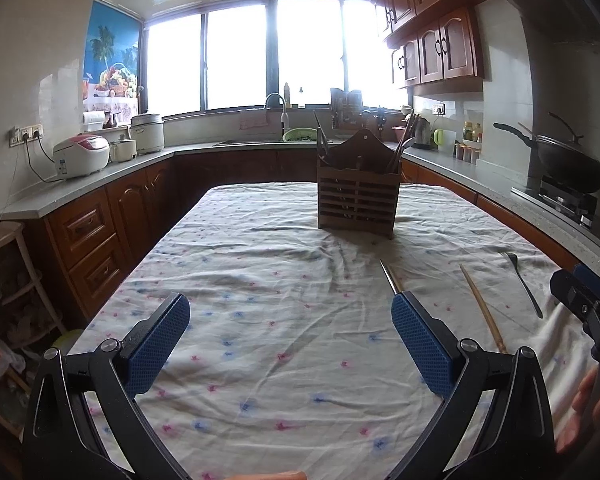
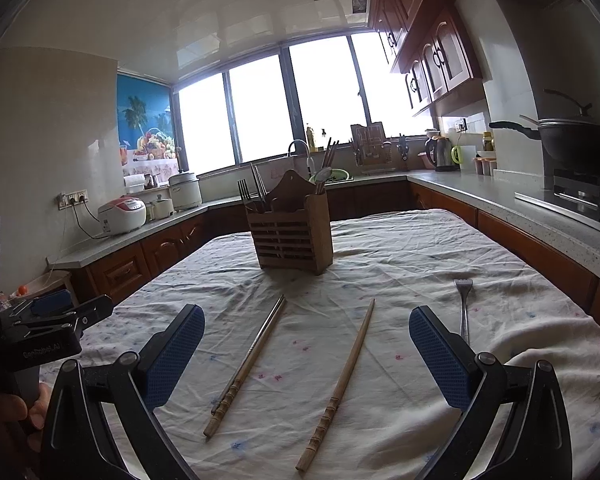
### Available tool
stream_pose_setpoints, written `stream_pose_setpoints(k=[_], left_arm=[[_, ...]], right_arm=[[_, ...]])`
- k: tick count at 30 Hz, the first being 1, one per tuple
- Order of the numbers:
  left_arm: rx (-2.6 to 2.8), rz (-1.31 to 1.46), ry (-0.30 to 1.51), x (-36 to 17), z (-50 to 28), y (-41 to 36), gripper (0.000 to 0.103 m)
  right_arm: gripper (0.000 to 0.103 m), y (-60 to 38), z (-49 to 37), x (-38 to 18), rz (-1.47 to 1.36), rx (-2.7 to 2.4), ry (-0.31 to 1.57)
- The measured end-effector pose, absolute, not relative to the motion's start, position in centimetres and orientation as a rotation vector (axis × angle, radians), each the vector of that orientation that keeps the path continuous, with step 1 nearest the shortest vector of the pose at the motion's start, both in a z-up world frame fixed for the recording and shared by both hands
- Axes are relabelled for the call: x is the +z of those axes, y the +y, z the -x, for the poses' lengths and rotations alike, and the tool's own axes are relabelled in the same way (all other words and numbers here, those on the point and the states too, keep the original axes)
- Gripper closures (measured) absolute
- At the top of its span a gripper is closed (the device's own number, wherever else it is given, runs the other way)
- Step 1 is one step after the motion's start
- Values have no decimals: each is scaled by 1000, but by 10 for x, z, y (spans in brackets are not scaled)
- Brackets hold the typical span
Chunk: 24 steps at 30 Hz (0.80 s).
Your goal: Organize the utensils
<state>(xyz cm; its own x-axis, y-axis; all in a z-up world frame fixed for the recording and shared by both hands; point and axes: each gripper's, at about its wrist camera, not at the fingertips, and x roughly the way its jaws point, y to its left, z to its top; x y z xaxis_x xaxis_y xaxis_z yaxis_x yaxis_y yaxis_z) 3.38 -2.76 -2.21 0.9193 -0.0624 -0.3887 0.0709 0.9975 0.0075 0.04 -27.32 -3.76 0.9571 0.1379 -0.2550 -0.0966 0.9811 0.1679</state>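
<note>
Utensils loose on the tablecloth point(image 2: 400, 248): in my right wrist view, lowest in frame, two wooden chopsticks. One chopstick point(image 2: 337, 386) runs from bottom centre up toward mid-frame; a second, metal-tipped chopstick point(image 2: 246, 364) lies left of it, the two well apart and splayed. A metal fork point(image 2: 463, 304) lies at right, tines pointing away, its handle passing behind my right finger pad.

My right gripper point(image 2: 306, 354) hangs over the cloth with jaws spread wide, nothing between the blue pads; both chopsticks show in the gap below it.

My left gripper point(image 1: 290, 338) likewise gapes wide and empty, over bare cloth at lower centre of its view. In that view the metal-tipped stick's point pokes out above the right-hand pad, the other chopstick and the fork lying further right.

Mid-frame, further back: wooden utensil holder point(image 2: 290, 232) standing upright on the cloth, already holding forks on its left side, chopsticks and a spoon on its right.

Beyond: counter point(image 1: 100, 184) with rice cookers at left, sink under the bright windows, wok point(image 2: 576, 140) on the stove at right edge.
</note>
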Motion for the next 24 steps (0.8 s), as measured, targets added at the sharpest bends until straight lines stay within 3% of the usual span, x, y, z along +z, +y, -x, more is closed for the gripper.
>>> stream_pose_setpoints(k=[24], left_arm=[[-58,-21,401,-23,-34,-27,0]], right_arm=[[0,-280,-2,-35,-141,57,280]])
